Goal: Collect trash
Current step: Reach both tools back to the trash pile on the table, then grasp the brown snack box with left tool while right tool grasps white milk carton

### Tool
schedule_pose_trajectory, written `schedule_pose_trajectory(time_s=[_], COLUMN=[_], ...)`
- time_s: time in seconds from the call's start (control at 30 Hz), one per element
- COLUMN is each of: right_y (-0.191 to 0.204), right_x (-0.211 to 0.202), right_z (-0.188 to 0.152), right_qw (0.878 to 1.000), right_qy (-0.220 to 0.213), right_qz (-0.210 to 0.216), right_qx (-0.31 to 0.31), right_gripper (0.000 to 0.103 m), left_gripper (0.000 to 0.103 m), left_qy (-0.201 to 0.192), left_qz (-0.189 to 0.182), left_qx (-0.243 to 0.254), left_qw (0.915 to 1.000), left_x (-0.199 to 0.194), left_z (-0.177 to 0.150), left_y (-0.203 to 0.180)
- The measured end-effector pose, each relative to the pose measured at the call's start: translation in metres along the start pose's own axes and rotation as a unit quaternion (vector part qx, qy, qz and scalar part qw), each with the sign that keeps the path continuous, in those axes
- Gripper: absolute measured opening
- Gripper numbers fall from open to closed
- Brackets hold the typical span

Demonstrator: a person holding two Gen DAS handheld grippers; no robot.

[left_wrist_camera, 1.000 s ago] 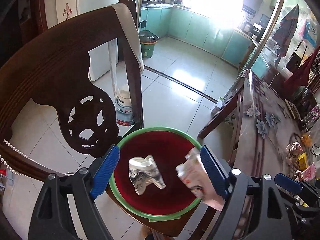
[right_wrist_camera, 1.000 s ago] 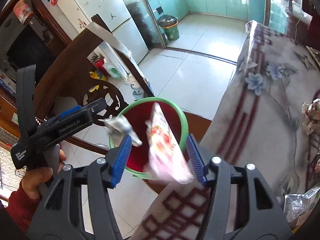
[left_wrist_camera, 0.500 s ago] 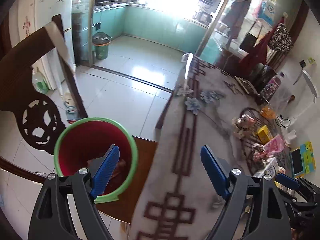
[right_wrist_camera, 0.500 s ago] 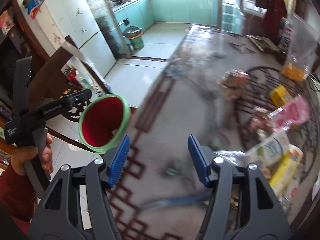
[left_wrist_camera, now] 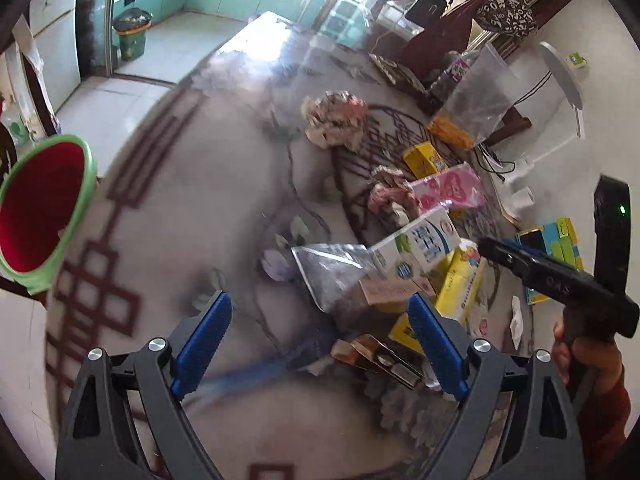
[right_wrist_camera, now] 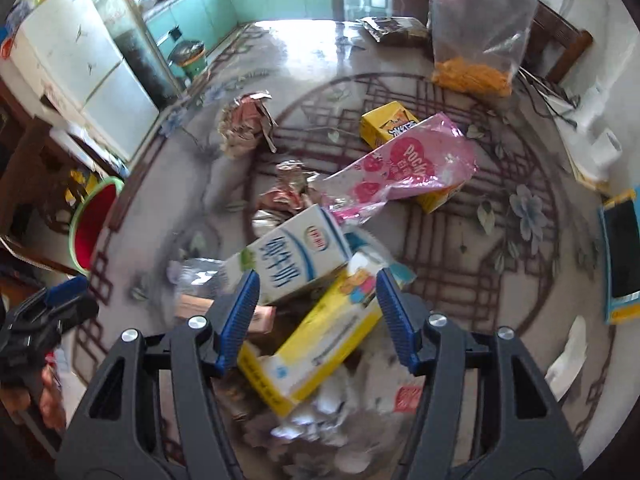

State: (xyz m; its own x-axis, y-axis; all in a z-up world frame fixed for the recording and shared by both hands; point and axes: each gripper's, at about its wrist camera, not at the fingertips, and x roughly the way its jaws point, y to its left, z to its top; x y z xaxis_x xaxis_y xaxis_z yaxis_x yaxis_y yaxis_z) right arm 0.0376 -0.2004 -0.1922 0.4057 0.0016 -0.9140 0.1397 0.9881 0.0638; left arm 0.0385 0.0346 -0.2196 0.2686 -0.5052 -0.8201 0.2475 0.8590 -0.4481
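A red bin with a green rim (left_wrist_camera: 44,208) stands off the table's left edge; it also shows in the right wrist view (right_wrist_camera: 94,224). Trash lies piled on the table: a white milk carton (right_wrist_camera: 292,256), a yellow box (right_wrist_camera: 320,332), a pink Pocky wrapper (right_wrist_camera: 404,168), crumpled wrappers (right_wrist_camera: 248,120) and a silver foil bag (left_wrist_camera: 328,272). My left gripper (left_wrist_camera: 316,328) is open and empty above the table, left of the pile. My right gripper (right_wrist_camera: 316,312) is open and empty, hovering over the yellow box and milk carton.
A clear bag with orange snacks (right_wrist_camera: 476,40) stands at the table's far side. A small yellow box (right_wrist_camera: 388,124) lies near it. A phone on a blue box (right_wrist_camera: 620,256) lies at the right edge. A kitchen bin (left_wrist_camera: 130,36) stands on the floor beyond.
Both grippers swung right, from over the red bin to over the table's trash pile. The wrappers dropped a second ago are out of sight in the bin.
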Motion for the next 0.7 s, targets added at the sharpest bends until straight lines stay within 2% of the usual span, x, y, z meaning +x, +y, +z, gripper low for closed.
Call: schedule_pose_trajectory(time_s=[0.03,0.1,0.17,0.23,0.3,0.37,0.4,0.43,0.47,0.5,0.53,0.6,0.7], right_y=[0.002,0.011,0.024,0.031,0.034,0.037,0.038,0.042,0.044,0.045,0.045,0.051,0.059], right_x=[0.009,0.021,0.031,0.037,0.041,0.042,0.044,0.045,0.046,0.049,0.051,0.054,0.061], right_z=[0.004,0.010,0.013,0.015,0.020,0.024,0.026,0.026,0.026,0.027,0.027,0.026,0.023], right_qw=[0.999,0.989,0.962,0.938,0.925,0.917,0.911,0.906,0.899,0.893,0.886,0.876,0.858], right_qy=[0.017,0.037,0.048,0.058,0.065,0.069,0.071,0.075,0.080,0.089,0.099,0.110,0.117], right_qz=[-0.004,-0.028,-0.063,-0.072,-0.063,-0.052,-0.046,-0.042,-0.037,-0.031,-0.024,-0.018,-0.022], right_qx=[-0.040,-0.140,-0.261,-0.334,-0.368,-0.390,-0.403,-0.416,-0.428,-0.441,-0.452,-0.469,-0.500], right_gripper=[0.059,0.059,0.059,0.058,0.058,0.059,0.058,0.058,0.059,0.059,0.059,0.060,0.060], left_gripper=[0.086,0.086,0.086,0.086,0.082,0.062,0.059,0.052,0.039,0.035,0.022,0.016,0.016], left_qy=[0.011,0.036,0.063,0.088,0.109,0.127,0.134,0.122,0.123,0.126,0.123,0.108,0.077], left_qz=[-0.006,-0.016,-0.017,-0.019,-0.020,-0.018,-0.020,-0.022,-0.020,-0.020,-0.021,-0.013,0.009], left_qx=[-0.004,-0.007,-0.006,-0.012,-0.026,-0.044,-0.054,-0.057,-0.054,-0.055,-0.064,-0.073,-0.063], left_qw=[0.9999,0.9992,0.9978,0.9959,0.9935,0.9908,0.9893,0.9906,0.9908,0.9902,0.9901,0.9914,0.9950], left_x=[0.007,0.025,0.044,0.063,0.079,0.091,0.095,0.092,0.091,0.091,0.088,0.078,0.063], left_z=[-0.006,-0.021,-0.033,-0.041,-0.048,-0.056,-0.059,-0.061,-0.062,-0.062,-0.063,-0.061,-0.054], left_y=[-0.006,-0.020,-0.033,-0.041,-0.045,-0.043,-0.041,-0.040,-0.040,-0.038,-0.035,-0.030,-0.028])
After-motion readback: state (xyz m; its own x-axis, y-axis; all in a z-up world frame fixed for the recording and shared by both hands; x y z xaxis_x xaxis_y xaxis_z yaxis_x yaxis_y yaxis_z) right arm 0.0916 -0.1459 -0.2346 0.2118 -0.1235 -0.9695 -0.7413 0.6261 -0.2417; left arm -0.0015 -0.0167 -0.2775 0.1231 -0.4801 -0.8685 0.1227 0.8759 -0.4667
